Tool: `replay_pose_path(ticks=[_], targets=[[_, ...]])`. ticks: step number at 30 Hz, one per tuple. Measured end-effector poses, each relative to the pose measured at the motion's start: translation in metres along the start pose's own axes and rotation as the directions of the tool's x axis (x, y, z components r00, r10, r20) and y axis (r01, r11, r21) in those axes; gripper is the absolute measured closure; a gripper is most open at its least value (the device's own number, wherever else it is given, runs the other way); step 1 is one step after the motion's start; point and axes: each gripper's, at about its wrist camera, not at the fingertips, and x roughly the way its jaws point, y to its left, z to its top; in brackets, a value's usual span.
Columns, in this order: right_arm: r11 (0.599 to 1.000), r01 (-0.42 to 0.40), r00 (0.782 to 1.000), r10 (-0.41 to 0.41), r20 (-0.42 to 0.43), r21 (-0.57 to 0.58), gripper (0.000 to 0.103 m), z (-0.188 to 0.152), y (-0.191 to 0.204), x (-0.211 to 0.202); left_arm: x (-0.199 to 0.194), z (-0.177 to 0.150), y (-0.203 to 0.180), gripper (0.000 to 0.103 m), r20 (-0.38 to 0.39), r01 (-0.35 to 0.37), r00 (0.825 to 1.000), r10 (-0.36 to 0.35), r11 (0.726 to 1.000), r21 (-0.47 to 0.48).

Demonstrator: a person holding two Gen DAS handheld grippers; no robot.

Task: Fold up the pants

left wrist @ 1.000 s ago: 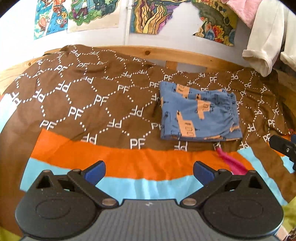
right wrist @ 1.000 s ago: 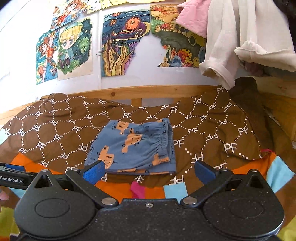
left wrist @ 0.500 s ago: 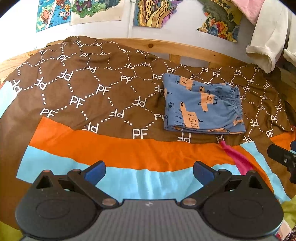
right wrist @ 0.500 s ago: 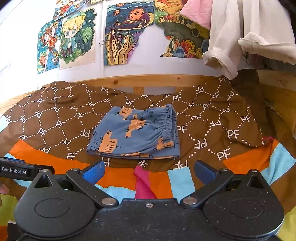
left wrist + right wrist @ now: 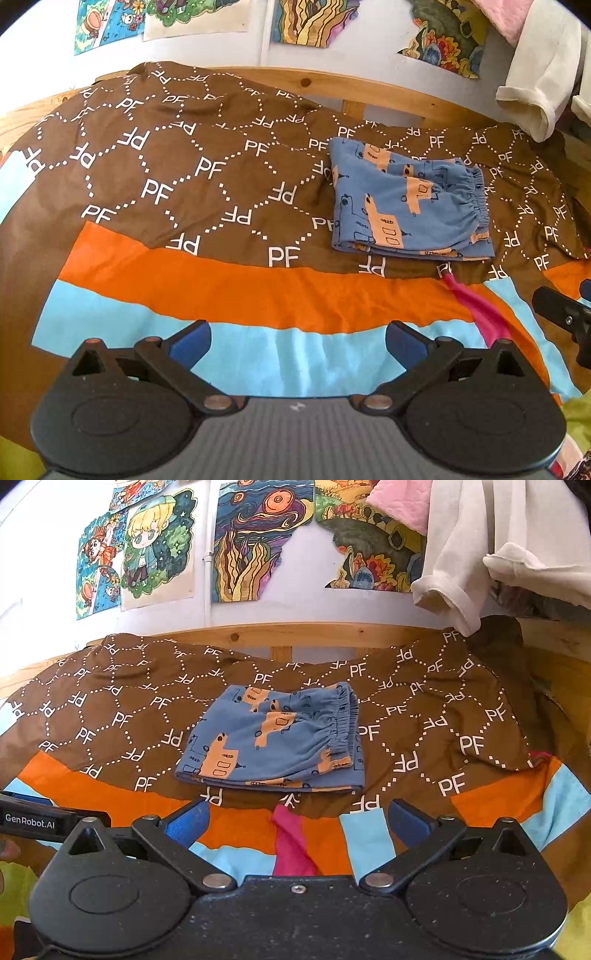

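pants (image 5: pixel 273 742): blue, printed with orange blocky shapes outlined in dark lines; same blue at the gathered waistband, at 3 o'clock of the fold
bedcover (image 5: pixel 207 177): brown with white dotted hexagons and white "PF" letters; towards 6 o'clock bands of orange and light blue, one pink strip
left gripper (image 5: pixel 297 341): black body, blue fingertips
right gripper (image 5: pixel 297 821): black speckled body, blue fingertips
bed frame (image 5: pixel 314 631): light natural wood
wall (image 5: pixel 44 546): pale white
posters (image 5: pixel 251 542): many-coloured drawings in blue, orange, yellow, green
hanging clothes (image 5: pixel 476 550): cream-white, with pink at 11 o'clock of them
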Motion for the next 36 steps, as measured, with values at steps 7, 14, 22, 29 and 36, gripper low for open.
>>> replay_pose_path(ticks=[7,14,22,29,36], targets=[[1.0,-0.002,1.0,0.002,-0.01,-0.002,0.001,-0.0013,0.0009,0.0012,0.0007,-0.0005,-0.0009,0.0,-0.003,-0.03,1.0,0.03,0.999,0.017],[1.0,-0.005,1.0,0.005,-0.015,-0.005,0.001,-0.0012,0.0013,0.0022,0.0014,-0.0006,-0.0002,0.0,-0.008,-0.026,1.0,0.027,1.0,0.013],[1.0,-0.009,1.0,0.009,-0.021,-0.006,0.001,-0.0021,0.0021,0.003,0.0022,-0.0011,-0.0002,0.0,-0.011,-0.021,1.0,0.022,1.0,0.016],[1.0,-0.011,1.0,0.011,-0.025,-0.007,0.001,-0.0024,0.0023,0.0035,0.0031,-0.0019,0.0001,0.0,-0.016,-0.021,1.0,0.021,1.0,0.02],[1.0,-0.014,0.999,0.014,-0.031,-0.007,0.001,-0.0041,0.0032,0.0041,0.0029,-0.0019,0.0005,0.0,-0.019,-0.021,1.0,0.021,1.0,0.019]])
